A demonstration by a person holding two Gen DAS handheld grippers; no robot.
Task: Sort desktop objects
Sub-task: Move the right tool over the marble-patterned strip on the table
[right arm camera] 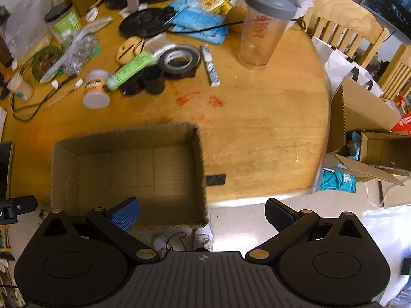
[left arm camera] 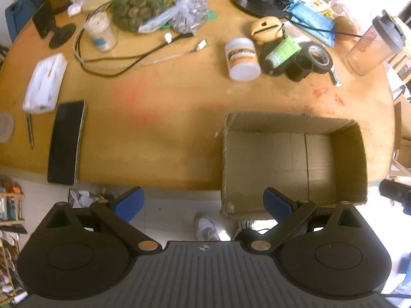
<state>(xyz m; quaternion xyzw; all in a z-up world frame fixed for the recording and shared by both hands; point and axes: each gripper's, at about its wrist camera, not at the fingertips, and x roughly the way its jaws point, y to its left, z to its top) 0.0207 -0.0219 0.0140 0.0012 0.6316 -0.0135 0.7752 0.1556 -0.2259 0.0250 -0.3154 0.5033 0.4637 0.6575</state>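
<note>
Left wrist view: the left gripper point(left arm camera: 203, 201) hangs at the near table edge, fingers spread wide and holding nothing. The cardboard box point(left arm camera: 334, 128) lies ahead of the right finger, open and with nothing inside. Well beyond the fingertips stand the white jar point(left arm camera: 242, 59), the green tube point(left arm camera: 282, 51) and the tape roll point(left arm camera: 318, 57); the black phone point(left arm camera: 66, 143) lies ahead of the left finger.

Right wrist view: the right gripper point(right arm camera: 203, 211) is likewise spread and unloaded. The box point(right arm camera: 197, 154) sits ahead of its left finger; the shaker bottle point(right arm camera: 264, 25) stands far ahead, slightly right.

Judged step: start of sorting — no item picked yet. The next move calls for a forward reach over the box to the clutter — then closing on one item.
</note>
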